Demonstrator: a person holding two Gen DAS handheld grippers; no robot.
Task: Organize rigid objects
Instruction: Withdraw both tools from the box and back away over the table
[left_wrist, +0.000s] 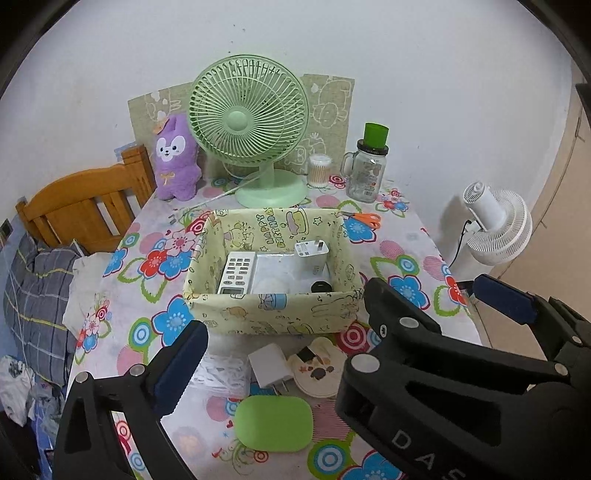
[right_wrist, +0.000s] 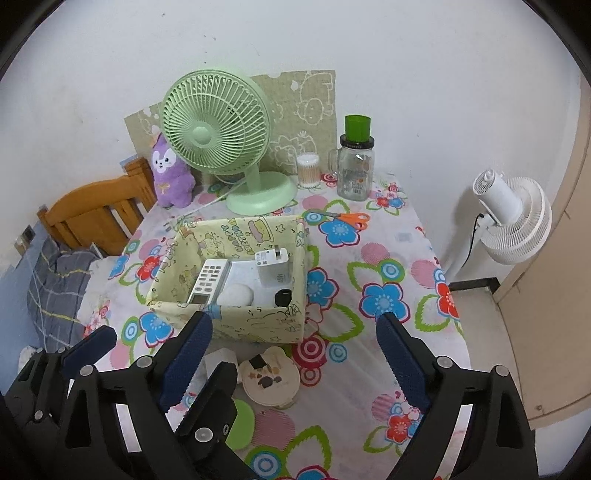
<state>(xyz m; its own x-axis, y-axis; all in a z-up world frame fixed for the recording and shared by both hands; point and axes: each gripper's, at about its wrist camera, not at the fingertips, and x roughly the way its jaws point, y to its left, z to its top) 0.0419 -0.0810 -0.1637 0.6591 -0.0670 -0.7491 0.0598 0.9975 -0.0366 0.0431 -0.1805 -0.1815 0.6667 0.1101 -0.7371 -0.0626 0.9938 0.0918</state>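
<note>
Charger (left_wrist: 266, 369) white, on counter near front edge, just before box (left_wrist: 273, 312) front wall, prongs toward green case (left_wrist: 274, 423). Lies between left gripper (left_wrist: 280, 325) fingers, slightly left of centre; left nearer. Right gripper (right_wrist: 295, 354) over round compact (right_wrist: 269, 374). Both fingers spread wide, holding nothing, touching nothing.

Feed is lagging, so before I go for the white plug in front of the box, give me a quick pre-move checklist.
1. Left gripper empty, jaws open: ok.
2. Right gripper empty, jaws open: ok.
3. White plug on the table, uncovered: ok.
4. Clear space around the plug: not ok, the round lid and green case lie close by.
5. Room in the box: ok, bare floor between the remote and charger.
</note>
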